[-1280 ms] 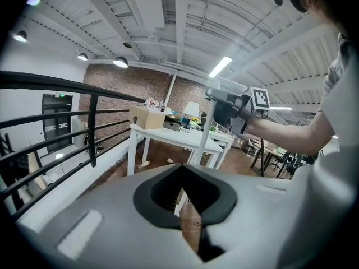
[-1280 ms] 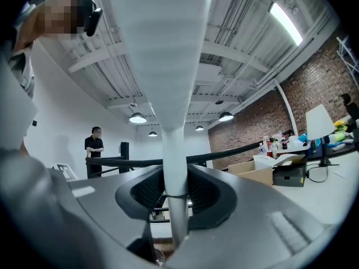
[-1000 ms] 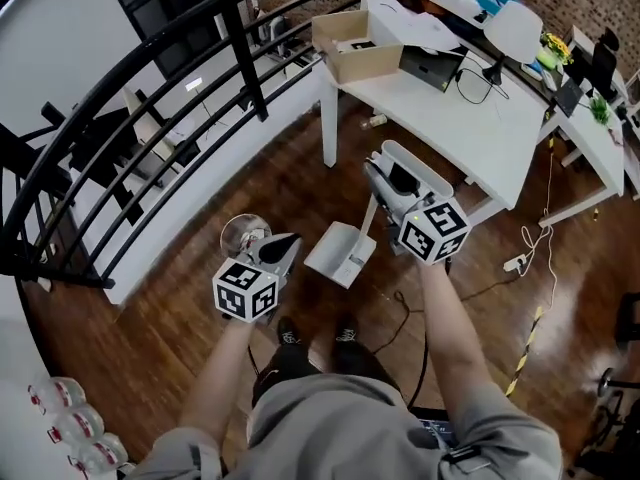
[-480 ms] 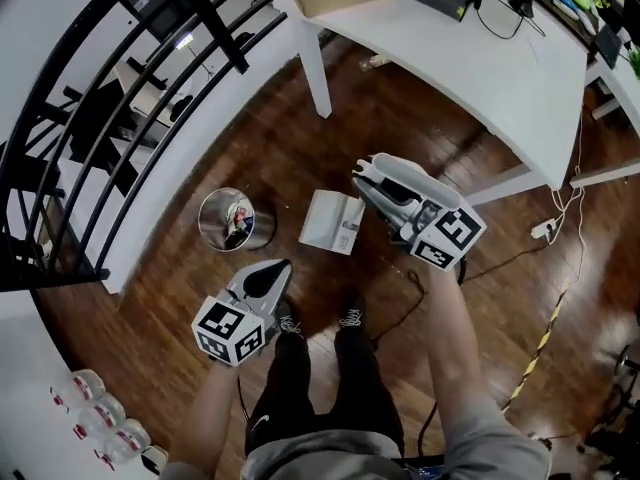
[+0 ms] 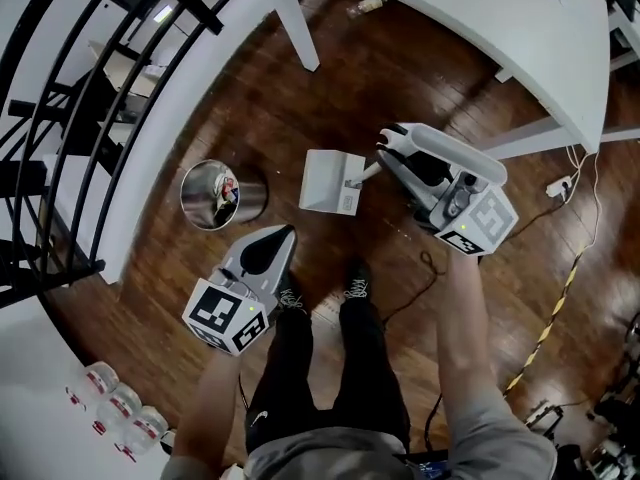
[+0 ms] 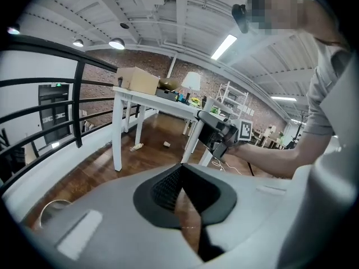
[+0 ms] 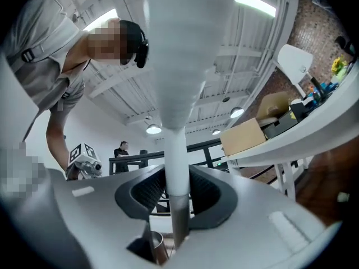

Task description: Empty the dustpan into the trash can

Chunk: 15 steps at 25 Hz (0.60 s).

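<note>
Step in hand: carry/approach, dump not yet begun. Dustpan (image 5: 327,180) (white, flat) is seen low over the wood floor (image 5: 300,98), in front of the person's shoes. Whether it rests on the boards or hangs just above can't be told. Its handle (image 5: 365,173) is clamped in the right gripper (image 5: 392,154); in the right gripper view the white shaft (image 7: 175,167) is seen pinched between both pads, so the grip is firm. Left gripper (image 5: 282,238) is held near the pan's near-left side, apart from it, with jaw tips together and nothing between them, so it is idle. Trash can (image 5: 254,200) (round, metal, some rubbish already inside) is stood upright near the floor's edge by the railing wall, to the pan's left, near it but not under it. Pan's contents can't be made out. Next move, as judged: pan to be lifted and swung left until its open lip is over the can's mouth, then tipped by a wrist roll so the load slides in. Since the pan is held only by its handle, wobble is to be expected, and the can could be knocked over if the lip is brought in too low. Left gripper could be used to steady the can's rim if needed.
</note>
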{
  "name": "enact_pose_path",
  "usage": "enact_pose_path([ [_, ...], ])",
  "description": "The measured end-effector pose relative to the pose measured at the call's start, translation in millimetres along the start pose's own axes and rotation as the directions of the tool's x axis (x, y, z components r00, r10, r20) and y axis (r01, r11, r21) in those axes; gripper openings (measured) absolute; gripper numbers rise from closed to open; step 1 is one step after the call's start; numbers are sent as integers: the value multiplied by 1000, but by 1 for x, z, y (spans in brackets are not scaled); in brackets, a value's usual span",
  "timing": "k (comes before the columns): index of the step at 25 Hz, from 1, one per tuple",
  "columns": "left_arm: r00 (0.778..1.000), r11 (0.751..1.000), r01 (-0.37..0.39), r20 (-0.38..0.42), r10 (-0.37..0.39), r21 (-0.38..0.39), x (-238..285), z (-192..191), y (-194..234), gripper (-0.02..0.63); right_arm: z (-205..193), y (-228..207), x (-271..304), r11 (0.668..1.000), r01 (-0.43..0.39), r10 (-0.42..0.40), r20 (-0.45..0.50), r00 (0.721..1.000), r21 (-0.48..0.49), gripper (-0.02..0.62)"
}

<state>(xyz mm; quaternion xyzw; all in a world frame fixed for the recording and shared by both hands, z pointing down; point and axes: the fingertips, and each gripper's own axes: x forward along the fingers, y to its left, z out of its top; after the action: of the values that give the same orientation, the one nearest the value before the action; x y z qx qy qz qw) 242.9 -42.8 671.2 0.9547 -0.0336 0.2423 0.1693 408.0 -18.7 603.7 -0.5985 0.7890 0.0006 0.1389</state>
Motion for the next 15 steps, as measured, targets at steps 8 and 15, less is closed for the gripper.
enact_pose_path([
  [8, 998, 999, 54, -26, -54, -3, 17, -15, -21, 4, -2, -1, -32, 988, 151, -151, -14, 988, -42, 144],
  [15, 997, 997, 74, -31, -74, -2, 6, 1, -31, 5, -16, 15, -48, 940, 341, -336, -128, 933, 23, 349],
])
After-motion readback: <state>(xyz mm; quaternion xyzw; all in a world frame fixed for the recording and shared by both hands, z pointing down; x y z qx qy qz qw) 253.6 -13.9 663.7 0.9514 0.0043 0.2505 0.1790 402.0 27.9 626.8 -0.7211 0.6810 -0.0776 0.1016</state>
